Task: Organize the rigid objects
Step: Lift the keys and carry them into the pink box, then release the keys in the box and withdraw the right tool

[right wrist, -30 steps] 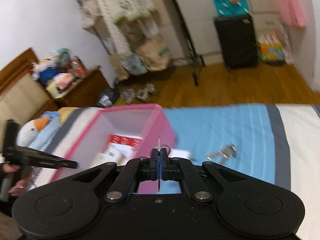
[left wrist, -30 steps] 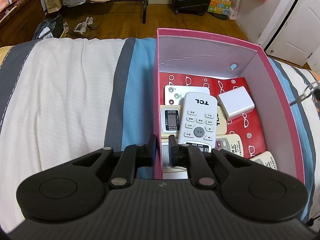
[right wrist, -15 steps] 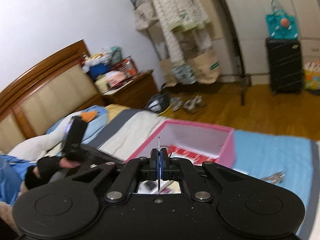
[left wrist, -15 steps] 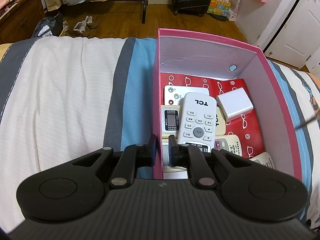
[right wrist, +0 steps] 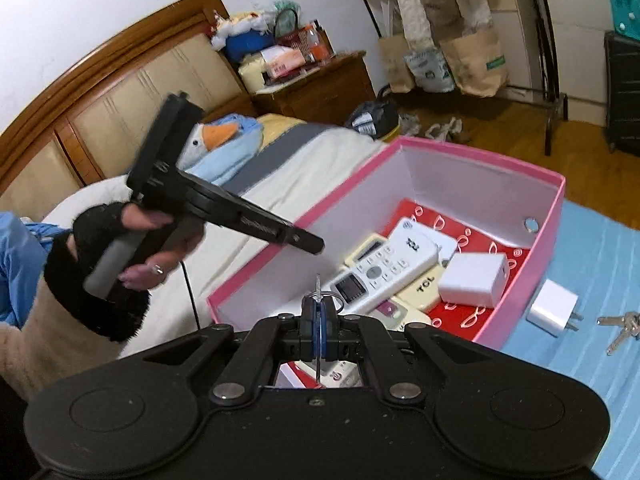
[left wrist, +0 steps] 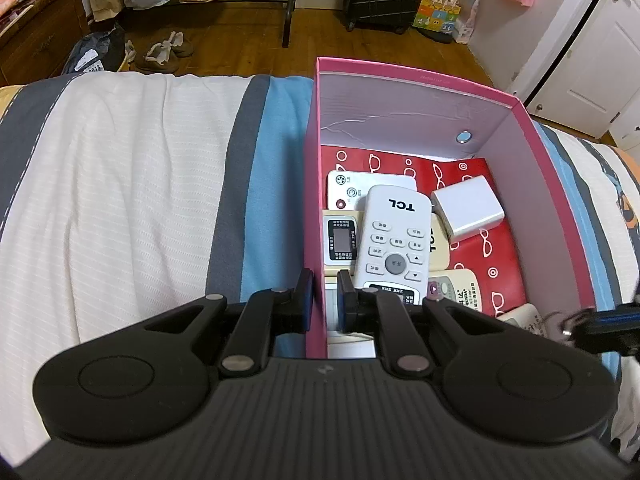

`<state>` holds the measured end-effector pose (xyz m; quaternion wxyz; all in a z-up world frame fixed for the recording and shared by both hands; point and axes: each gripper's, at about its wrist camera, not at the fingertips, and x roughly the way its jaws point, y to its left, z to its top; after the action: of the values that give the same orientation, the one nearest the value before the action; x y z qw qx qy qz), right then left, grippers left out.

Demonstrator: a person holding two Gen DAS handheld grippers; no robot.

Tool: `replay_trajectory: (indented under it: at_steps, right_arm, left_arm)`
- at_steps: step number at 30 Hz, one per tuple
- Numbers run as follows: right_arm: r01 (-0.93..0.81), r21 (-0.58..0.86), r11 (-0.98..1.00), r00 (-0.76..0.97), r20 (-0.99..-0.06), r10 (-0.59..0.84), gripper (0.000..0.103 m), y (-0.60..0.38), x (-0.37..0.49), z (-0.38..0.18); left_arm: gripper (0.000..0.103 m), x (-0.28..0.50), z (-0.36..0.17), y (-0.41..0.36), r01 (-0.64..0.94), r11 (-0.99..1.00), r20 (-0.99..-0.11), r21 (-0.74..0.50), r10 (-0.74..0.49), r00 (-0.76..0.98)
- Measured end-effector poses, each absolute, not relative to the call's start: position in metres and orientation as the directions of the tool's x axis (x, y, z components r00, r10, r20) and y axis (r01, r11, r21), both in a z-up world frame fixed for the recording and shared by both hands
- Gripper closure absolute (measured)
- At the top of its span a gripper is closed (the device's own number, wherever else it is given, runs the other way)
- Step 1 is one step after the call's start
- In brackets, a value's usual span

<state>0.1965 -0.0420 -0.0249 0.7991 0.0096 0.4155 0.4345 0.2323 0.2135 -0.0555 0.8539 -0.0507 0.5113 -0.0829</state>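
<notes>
Left gripper [left wrist: 322,300]: I straddle the near-left wall of the box [left wrist: 314,200], jaws slightly apart, not clamped.
Right gripper [right wrist: 319,326]: I pinch a key [right wrist: 318,292] over the box's near end.
Box contents: remotes [left wrist: 394,236], charger [left wrist: 468,207].

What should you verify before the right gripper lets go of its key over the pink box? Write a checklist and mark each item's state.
1. Key secure in right gripper: ok, jaws shut on it.
2. Right gripper over the pink box: ok.
3. Left gripper steadying the box: jaws straddle the wall; clamped, cannot tell.
4. Bare landing spot: not ok, remotes lie beneath.
5. All items boxed: not ok, white charger and key bunch lie on the bed.
</notes>
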Motion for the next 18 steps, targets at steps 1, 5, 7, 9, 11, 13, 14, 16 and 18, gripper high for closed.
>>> replay_trajectory:
  at_steps: [1,5,7,9,11,13,14,16,18]
  right_arm:
    - [-0.690,0.363,0.626,0.280,-0.663,0.694,0.099,-0.041,0.197,-0.027]
    - [-0.691,0.345,0.635,0.281,-0.682,0.676,0.099,-0.034,0.205,-0.032]
    - [-0.694,0.314,0.648,0.290,-0.702,0.651,0.099,-0.028,0.210,-0.035]
    - [-0.702,0.273,0.658,0.300,-0.724,0.621,0.099,-0.021,0.215,-0.038]
    - [-0.702,0.236,0.672,0.314,-0.745,0.589,0.099,-0.014,0.222,-0.041]
    - [-0.699,0.188,0.690,0.336,-0.766,0.548,0.099,-0.006,0.228,-0.044]
    - [-0.697,0.167,0.698,0.345,-0.775,0.530,0.099,-0.003,0.231,-0.045]
    - [-0.688,0.159,0.708,0.347,-0.785,0.514,0.099,0.001,0.235,-0.048]
    - [-0.664,0.173,0.728,0.363,-0.776,0.516,0.092,-0.001,0.237,-0.050]
  left_arm:
    - [0.093,0.232,-0.056,0.213,0.091,0.981,-0.864,-0.172,-0.195,0.464]
    - [0.094,0.232,-0.056,0.213,0.091,0.980,-0.863,-0.177,-0.199,0.464]
    - [0.094,0.232,-0.056,0.214,0.092,0.980,-0.863,-0.178,-0.200,0.464]
    - [0.094,0.232,-0.056,0.215,0.094,0.980,-0.862,-0.178,-0.201,0.465]
    - [0.094,0.232,-0.056,0.214,0.094,0.980,-0.862,-0.178,-0.201,0.465]
    - [0.094,0.232,-0.056,0.215,0.096,0.980,-0.862,-0.177,-0.201,0.466]
    - [0.094,0.232,-0.056,0.214,0.096,0.980,-0.862,-0.176,-0.201,0.466]
    - [0.094,0.232,-0.056,0.214,0.100,0.980,-0.862,-0.175,-0.201,0.465]
    - [0.094,0.232,-0.056,0.214,0.102,0.980,-0.862,-0.174,-0.201,0.465]
